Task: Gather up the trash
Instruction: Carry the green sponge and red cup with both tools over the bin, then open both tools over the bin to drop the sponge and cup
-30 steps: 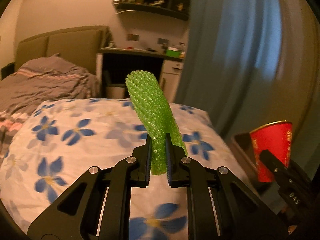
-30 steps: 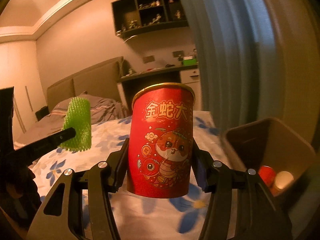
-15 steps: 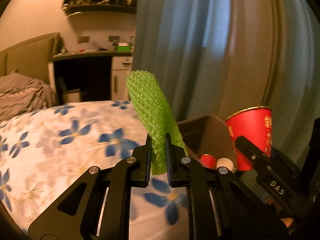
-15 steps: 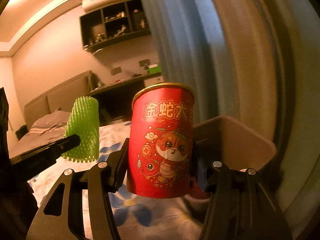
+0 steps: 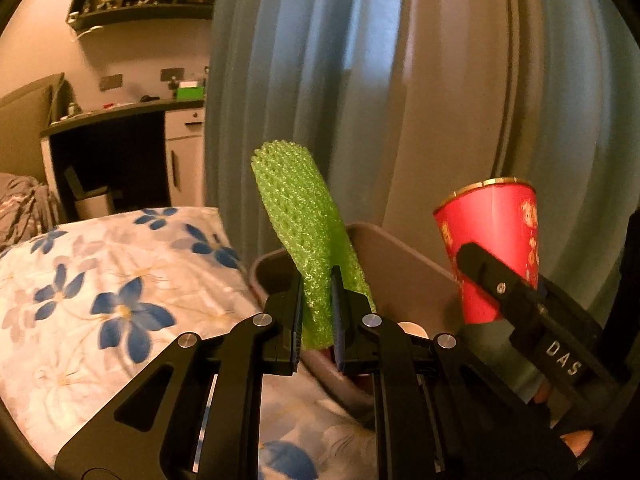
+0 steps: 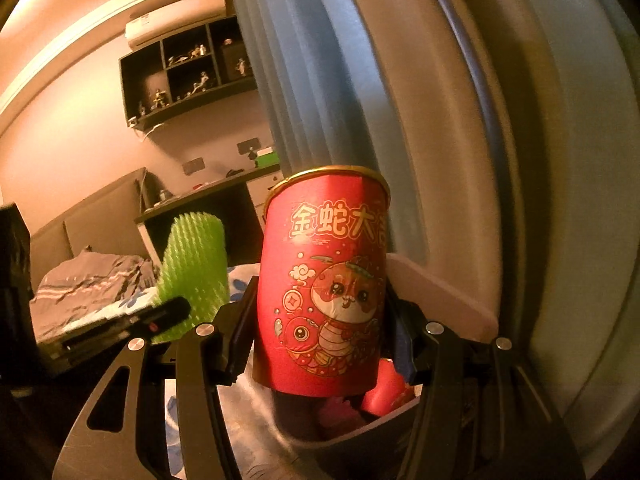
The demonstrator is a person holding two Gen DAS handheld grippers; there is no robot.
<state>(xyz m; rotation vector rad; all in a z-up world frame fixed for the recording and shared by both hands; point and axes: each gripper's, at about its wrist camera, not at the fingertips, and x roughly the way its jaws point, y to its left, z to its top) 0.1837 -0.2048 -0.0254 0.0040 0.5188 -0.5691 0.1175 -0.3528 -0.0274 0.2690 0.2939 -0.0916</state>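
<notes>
My left gripper (image 5: 316,316) is shut on a green foam net sleeve (image 5: 304,232) that stands up from the jaws, over the near rim of a brown trash bin (image 5: 404,276). My right gripper (image 6: 320,320) is shut on a red paper cup (image 6: 324,280) with a cartoon snake print, held upright above the bin (image 6: 440,292). The cup also shows in the left wrist view (image 5: 496,240), and the sleeve in the right wrist view (image 6: 196,272). Red and pale items lie in the bin (image 6: 384,384).
The bin stands beside a bed with a blue-flowered cover (image 5: 120,300). A blue-grey curtain (image 5: 360,80) hangs close behind the bin. A dark desk (image 5: 112,140) and wall shelves (image 6: 188,72) are farther back.
Both grippers have swung right from over the bed to the bin by the curtain, still holding the sleeve and the cup. The bin is now directly below them.
</notes>
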